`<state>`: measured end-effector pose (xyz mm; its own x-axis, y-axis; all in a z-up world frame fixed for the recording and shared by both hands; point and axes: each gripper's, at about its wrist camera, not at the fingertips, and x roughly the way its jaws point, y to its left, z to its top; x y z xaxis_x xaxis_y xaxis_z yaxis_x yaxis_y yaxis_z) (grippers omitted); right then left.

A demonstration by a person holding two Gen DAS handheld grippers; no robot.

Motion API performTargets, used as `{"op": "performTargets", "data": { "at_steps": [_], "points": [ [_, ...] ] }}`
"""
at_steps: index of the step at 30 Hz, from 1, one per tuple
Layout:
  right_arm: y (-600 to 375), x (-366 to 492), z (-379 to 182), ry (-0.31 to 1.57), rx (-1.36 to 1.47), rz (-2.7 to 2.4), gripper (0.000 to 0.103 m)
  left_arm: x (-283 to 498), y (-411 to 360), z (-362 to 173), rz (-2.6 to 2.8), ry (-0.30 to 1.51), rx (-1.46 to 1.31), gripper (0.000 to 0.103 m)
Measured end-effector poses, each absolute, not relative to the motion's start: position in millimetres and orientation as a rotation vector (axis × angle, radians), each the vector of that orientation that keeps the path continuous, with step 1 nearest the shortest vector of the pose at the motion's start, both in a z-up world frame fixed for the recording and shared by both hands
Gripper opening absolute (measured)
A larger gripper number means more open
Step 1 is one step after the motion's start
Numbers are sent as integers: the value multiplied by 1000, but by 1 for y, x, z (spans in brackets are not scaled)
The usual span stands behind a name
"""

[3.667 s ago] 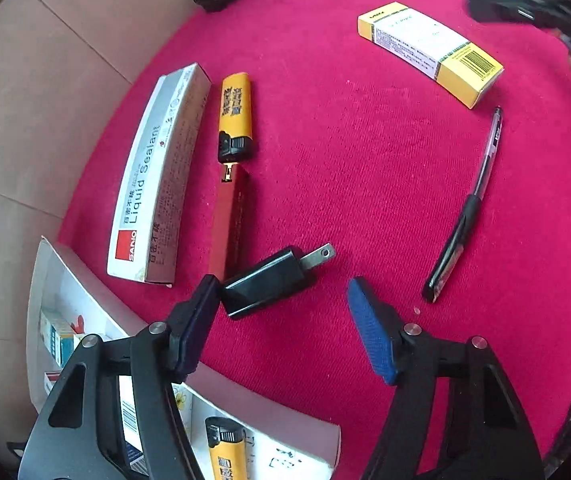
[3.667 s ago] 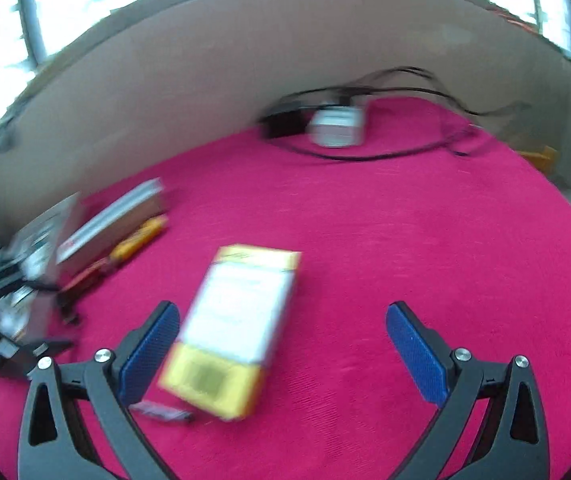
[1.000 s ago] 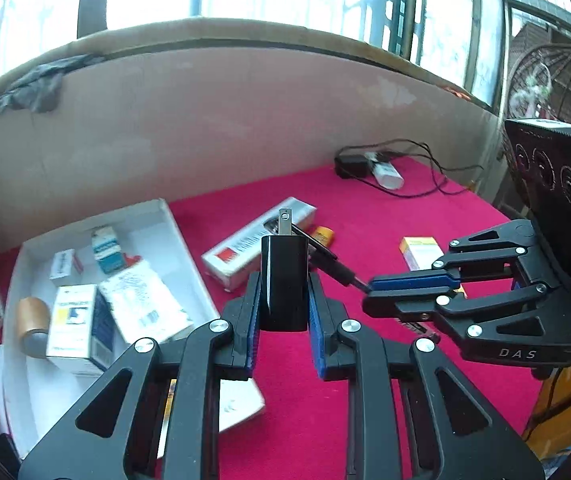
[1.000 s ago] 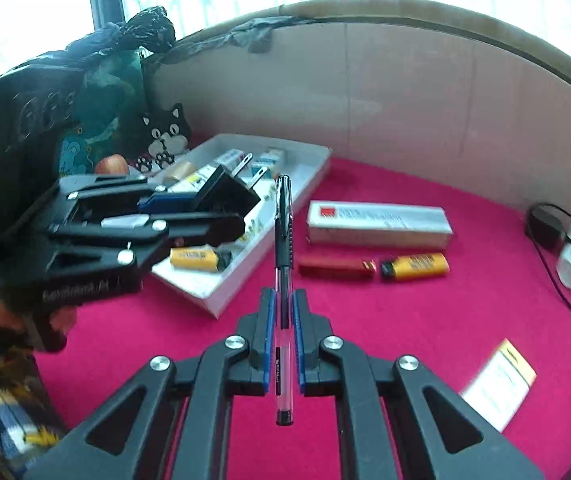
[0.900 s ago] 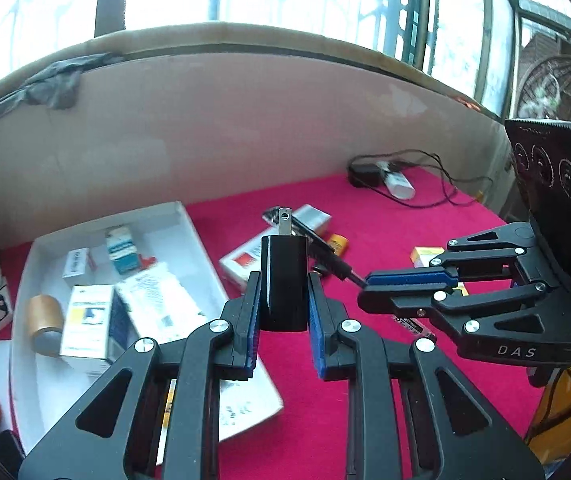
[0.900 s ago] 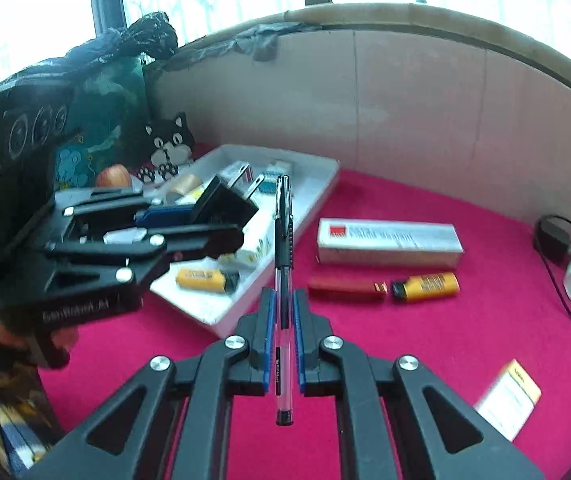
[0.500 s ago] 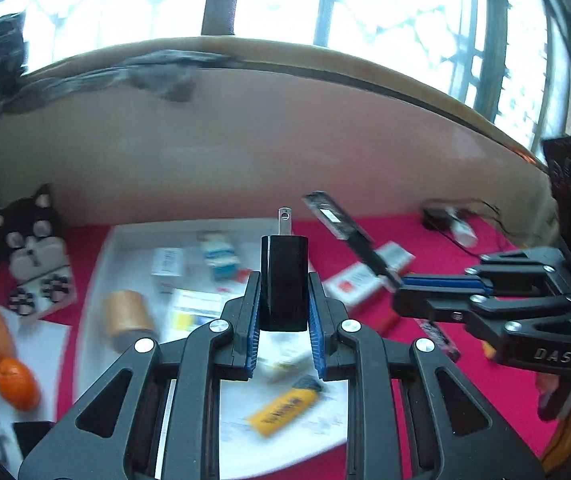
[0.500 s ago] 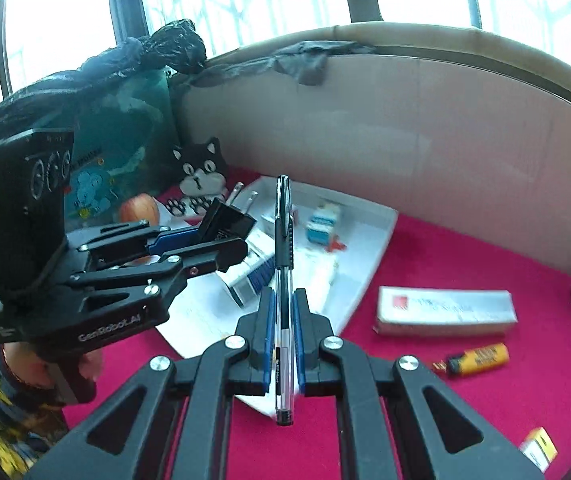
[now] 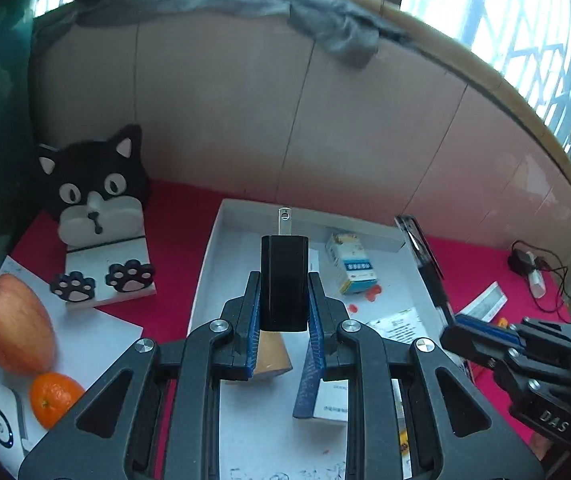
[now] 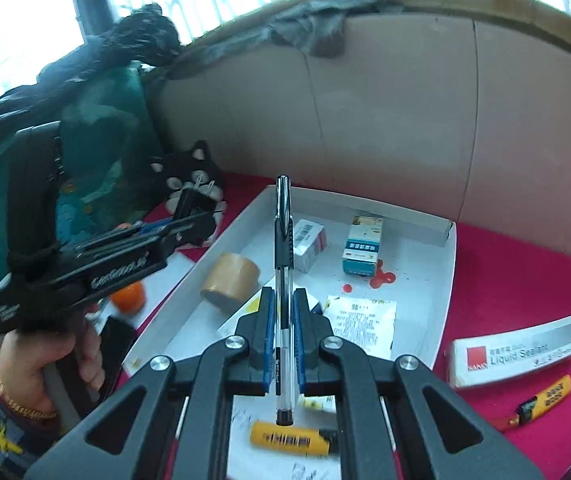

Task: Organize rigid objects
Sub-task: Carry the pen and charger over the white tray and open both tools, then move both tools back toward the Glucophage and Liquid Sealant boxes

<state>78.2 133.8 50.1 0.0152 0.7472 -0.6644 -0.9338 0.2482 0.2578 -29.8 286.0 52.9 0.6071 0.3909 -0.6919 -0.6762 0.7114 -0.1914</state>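
Currently, we record:
Left gripper (image 9: 283,320): clenched on the black charger (image 9: 284,282), prongs pointing away from us.
Right gripper (image 10: 281,334): clamped on the pen (image 10: 283,280), long axis along the fingers, cap forward.
Tray (image 10: 441,236): directly below and ahead of both held items.
Nearer hand: we cannot tell; both hover over the tray.
Next move, we judge: lower and release.

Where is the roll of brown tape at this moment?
In the right wrist view the roll of brown tape lies inside the white tray, near its left wall, left of the pen that the right gripper holds.
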Motion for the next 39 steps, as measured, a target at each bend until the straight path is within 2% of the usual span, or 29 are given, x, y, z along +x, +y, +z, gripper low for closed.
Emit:
{"op": "performTargets", "data": {
  "at_steps": [4, 5, 6, 8, 9, 11, 13, 14, 22, 29, 39],
  "points": [
    [147, 88, 38, 848, -265, 1260, 7, -25, 285, 44, 645, 683, -479, 22],
    [148, 89, 36, 850, -260, 1256, 7, -25, 284, 43, 653, 676, -475, 35],
    [147, 89, 35, 852, -256, 1254, 8, -26, 282, 43, 658, 672, -472, 68],
    [145, 89, 32, 849, -257, 1249, 8, -29, 280, 43, 672, 657, -467, 103],
    [142, 89, 31, 844, -258, 1245, 9, -30, 278, 44, 683, 648, -460, 103],
    [138, 89, 31, 837, -252, 1236, 29, -35, 274, 48, 714, 628, -447, 103],
    [125, 89, 30, 829, -218, 1221, 93, -43, 269, 53, 718, 590, -450, 103],
    [121, 91, 30, 824, -192, 1216, 103, -47, 267, 55, 726, 569, -453, 103],
    [84, 106, 29, 853, -28, 1176, 103, -63, 233, 75, 717, 466, -453, 103],
    [29, 130, 38, 827, 103, 1098, 103, -50, 192, 92, 619, 448, -408, 103],
    [-100, 180, 83, 633, 231, 820, 103, -48, 175, 109, 542, 417, -405, 103]
  ]
}}
